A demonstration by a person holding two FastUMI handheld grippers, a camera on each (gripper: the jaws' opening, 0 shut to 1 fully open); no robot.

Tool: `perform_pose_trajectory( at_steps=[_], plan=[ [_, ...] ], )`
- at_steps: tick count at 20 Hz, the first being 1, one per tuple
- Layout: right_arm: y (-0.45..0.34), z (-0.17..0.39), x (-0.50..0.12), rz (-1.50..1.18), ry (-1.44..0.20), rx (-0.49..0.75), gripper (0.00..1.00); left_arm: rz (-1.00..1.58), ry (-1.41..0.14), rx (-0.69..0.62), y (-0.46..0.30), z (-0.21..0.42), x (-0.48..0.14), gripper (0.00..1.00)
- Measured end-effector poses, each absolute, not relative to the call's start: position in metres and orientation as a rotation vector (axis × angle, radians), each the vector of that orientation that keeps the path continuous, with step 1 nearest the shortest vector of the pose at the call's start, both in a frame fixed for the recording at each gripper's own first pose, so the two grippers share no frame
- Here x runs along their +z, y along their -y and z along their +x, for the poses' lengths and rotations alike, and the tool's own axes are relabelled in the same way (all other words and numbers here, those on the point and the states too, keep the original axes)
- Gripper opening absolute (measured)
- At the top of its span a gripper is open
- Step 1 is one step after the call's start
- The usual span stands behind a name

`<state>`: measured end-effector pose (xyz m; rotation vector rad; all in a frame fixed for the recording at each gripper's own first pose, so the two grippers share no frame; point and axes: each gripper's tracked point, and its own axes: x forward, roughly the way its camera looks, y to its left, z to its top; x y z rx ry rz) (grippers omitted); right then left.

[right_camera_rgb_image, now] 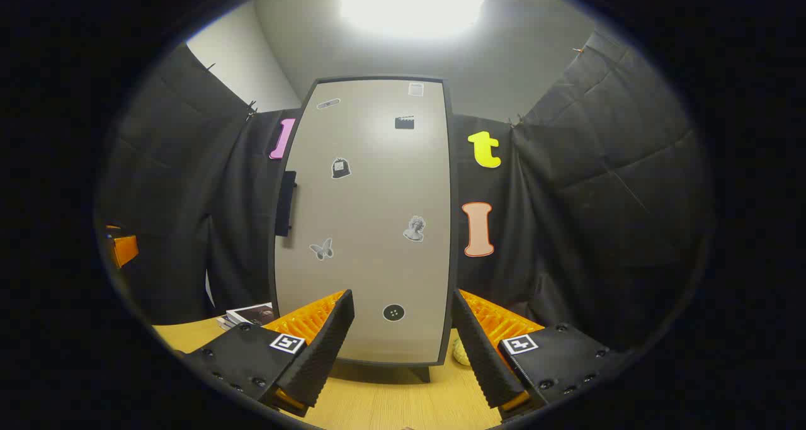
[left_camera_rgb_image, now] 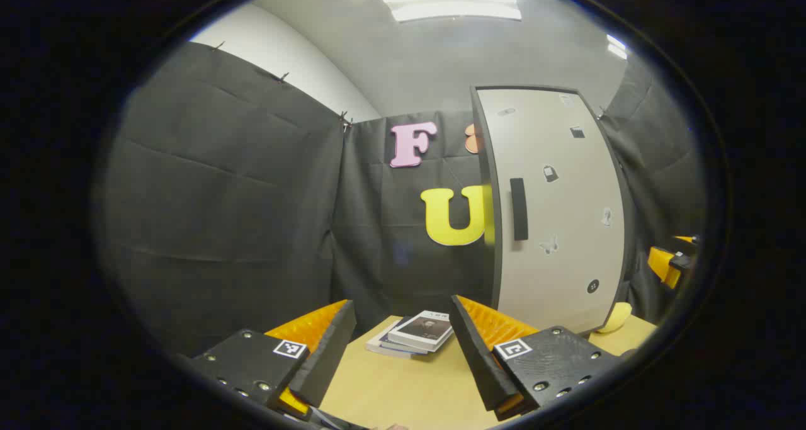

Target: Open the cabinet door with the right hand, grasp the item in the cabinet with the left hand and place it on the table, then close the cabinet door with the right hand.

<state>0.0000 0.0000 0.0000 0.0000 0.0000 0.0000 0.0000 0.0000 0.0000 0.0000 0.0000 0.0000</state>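
Cabinet (right_camera_rgb_image: 371, 228) interior hidden behind shut door (left_camera_rgb_image: 554, 209); yellow object (left_camera_rgb_image: 616, 317) mostly behind cabinet's corner.

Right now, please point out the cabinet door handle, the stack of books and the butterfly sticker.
cabinet door handle (left_camera_rgb_image: 519, 208), left gripper view, middle of the bar.
stack of books (left_camera_rgb_image: 420, 332), left gripper view, top cover.
butterfly sticker (right_camera_rgb_image: 321, 249), right gripper view, its centre.

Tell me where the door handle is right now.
The handle is a dark vertical bar on the left edge of the closed cabinet door in the right gripper view, level with the butterfly sticker and above the books.
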Motion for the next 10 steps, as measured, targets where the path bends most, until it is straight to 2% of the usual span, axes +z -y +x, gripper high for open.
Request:
perform_pose_trajectory(
  at_steps=[2, 3, 4, 10],
  plan=[
    [0.002, -0.002, -0.002, 0.008, -0.015, -0.001, 0.98, -0.001, 0.009, -0.001, 0.000, 0.001, 0.003, 0.93],
    [0.004, -0.004, 0.000, 0.005, -0.009, -0.006, 0.98, 0.003, 0.018, 0.000, 0.000, 0.002, 0.005, 0.90],
    [0.006, -0.004, 0.001, 0.003, -0.001, -0.013, 0.98, 0.011, 0.022, -0.003, 0.001, 0.003, 0.008, 0.92],
    [0.012, -0.005, 0.003, 0.032, 0.000, -0.033, 0.98, 0.015, 0.022, -0.027, 0.012, 0.010, 0.009, 0.90]
  ],
)
